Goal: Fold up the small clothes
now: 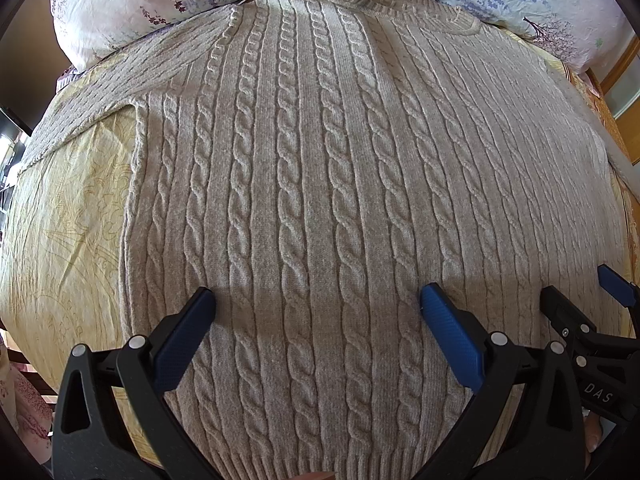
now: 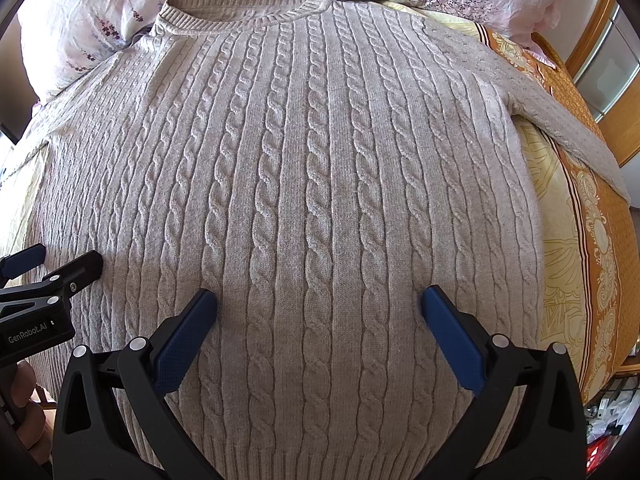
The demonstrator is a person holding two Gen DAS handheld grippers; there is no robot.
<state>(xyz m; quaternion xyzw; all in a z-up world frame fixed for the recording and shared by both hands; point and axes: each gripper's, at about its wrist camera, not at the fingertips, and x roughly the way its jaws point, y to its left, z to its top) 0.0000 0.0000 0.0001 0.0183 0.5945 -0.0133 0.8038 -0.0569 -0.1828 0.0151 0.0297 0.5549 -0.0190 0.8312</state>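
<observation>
Beige cable-knit sweater [image 1: 320,184] lying flat on the bed [image 1: 64,208], collar away and hem nearest both wide-open, empty tools, left tool [image 1: 318,300] and right tool [image 2: 319,300] hovering side by side above its lower body.

**Two wrist views, both close over one sweater**

Left wrist view: looking down and forward from just above the hem of the sweater [image 1: 304,184], toward the collar and pillows [image 1: 132,4]; right gripper [image 1: 576,284] caught at the right edge. Right wrist view: same low, close angle, set further right, over the sweater [image 2: 312,184] toward the pillows [image 2: 92,12]; left gripper [image 2: 60,258] at the left edge. Shared: sweater front, collar, pillows, bed [image 1: 60,216].
</observation>
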